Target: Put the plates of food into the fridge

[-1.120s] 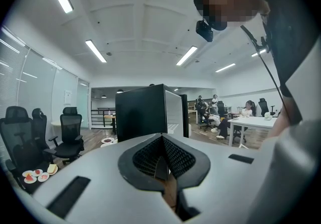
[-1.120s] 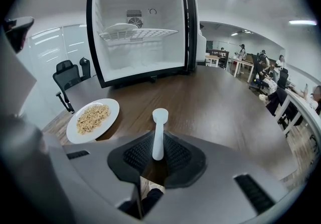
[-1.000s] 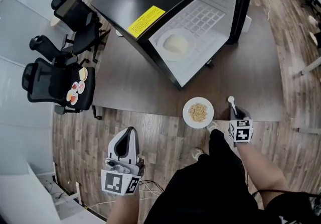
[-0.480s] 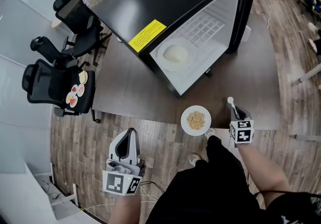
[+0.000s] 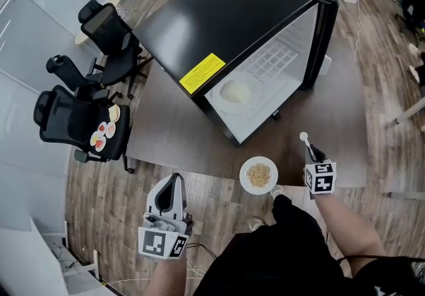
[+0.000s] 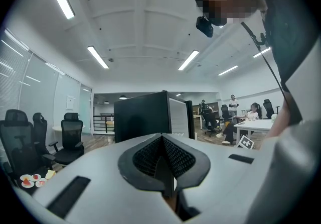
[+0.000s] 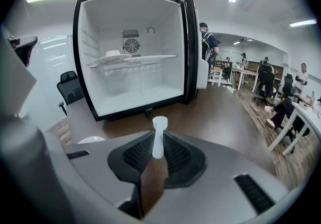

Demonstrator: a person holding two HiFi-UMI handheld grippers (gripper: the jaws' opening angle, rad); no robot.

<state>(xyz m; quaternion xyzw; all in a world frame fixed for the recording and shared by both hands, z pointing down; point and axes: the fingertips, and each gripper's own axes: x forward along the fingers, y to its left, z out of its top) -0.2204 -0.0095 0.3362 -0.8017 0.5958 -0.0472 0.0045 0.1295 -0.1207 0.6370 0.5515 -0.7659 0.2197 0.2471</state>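
— What are the right tongs (image 5: 310, 153) gripping?
— A white spoon (image 5: 304, 137), I think; the left tongs (image 5: 173, 180) are hanging closed, empty.
— And the plate (image 5: 259, 175)?
— Sitting at the surface's (image 5: 179, 129) edge, before the open fridge (image 5: 226, 16).

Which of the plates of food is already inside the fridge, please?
The plate with the pale white mound, on a shelf inside the fridge. The plate of brown crumbs sits on the table, and the small plates lie on a black chair.
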